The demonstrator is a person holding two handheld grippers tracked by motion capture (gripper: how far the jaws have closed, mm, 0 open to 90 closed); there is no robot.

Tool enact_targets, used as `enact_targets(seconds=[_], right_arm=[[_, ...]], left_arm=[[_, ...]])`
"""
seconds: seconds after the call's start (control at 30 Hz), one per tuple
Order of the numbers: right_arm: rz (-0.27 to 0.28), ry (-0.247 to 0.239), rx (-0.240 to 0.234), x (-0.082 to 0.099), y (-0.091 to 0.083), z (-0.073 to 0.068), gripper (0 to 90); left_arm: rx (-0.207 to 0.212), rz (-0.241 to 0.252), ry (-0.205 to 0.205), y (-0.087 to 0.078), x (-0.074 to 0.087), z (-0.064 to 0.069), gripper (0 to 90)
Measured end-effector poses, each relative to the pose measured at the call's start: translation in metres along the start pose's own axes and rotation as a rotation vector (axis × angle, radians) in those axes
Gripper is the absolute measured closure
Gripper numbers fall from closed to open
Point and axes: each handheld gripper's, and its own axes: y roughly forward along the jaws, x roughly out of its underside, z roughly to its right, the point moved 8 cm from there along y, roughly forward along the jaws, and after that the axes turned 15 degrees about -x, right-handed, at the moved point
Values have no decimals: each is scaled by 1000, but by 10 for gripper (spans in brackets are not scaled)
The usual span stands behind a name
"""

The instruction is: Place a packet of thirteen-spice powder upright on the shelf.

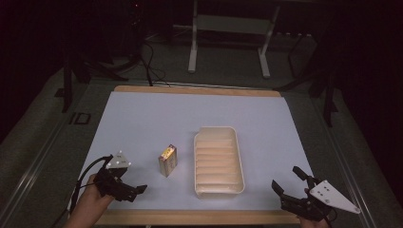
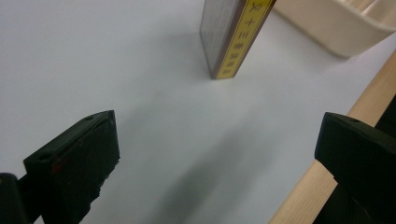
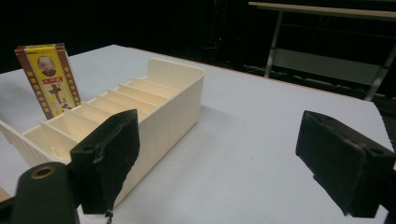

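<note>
Cream divided tray [image 1: 240,161] sits empty beside an upright yellow box [image 1: 167,160].
Box shows Chinese characters; my left gripper [image 1: 133,191] and right gripper [image 1: 290,181] gape wide, holding nothing.

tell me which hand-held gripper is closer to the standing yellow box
Left. The left hand-held gripper sits just near-left of the yellow box, jaws open toward it. The right hand-held gripper is beyond the cream tray, on its far side from the box.

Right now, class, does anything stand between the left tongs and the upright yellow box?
Nothing visible. The left tongs are open, and bare white table lies between them and the yellow box. The cream tray sits beyond the box.
</note>
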Motion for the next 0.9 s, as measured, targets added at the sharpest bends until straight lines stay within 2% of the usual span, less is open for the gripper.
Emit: enact_targets(seconds=[0.03,0.07,0.17,0.2,0.23,0.37,0.4,0.43,0.47,0.53,0.57,0.67,0.8,0.9], right_arm=[[-1,0,-1,0,0,0,136],[-1,-3,-1,0,0,-1,137],[-3,-4,-2,0,0,-1,136],[-4,-4,-3,0,0,-1,136],[-5,-4,-4,0,0,-1,136],[-13,-1,-15,1,2,-2,137],[-16,-1,-17,2,2,-3,137],[-18,-4,-17,2,2,-3,136],[-17,-4,-18,1,2,-3,137],[-19,-4,-17,2,2,-3,137],[-18,-5,-17,2,2,-2,136],[-19,-6,-16,2,2,-2,137],[-22,-3,-14,2,3,-2,137],[-25,-2,-14,3,3,-2,136]], left_arm=[[5,-21,8,0,0,0,0],[25,-64,17,2,1,3,0],[29,-99,37,3,2,5,0],[21,-127,80,4,2,8,0],[21,-127,80,4,2,8,0],[16,-189,106,4,-1,13,0],[16,-189,106,4,-1,13,0],[0,-217,122,4,-2,12,0],[0,-217,122,4,-2,12,0],[1,-270,112,4,-1,12,0],[1,-270,112,4,-1,12,0],[-17,-316,121,4,0,11,0],[-3,-341,143,2,-2,16,0],[16,-357,144,-1,-5,18,0]])
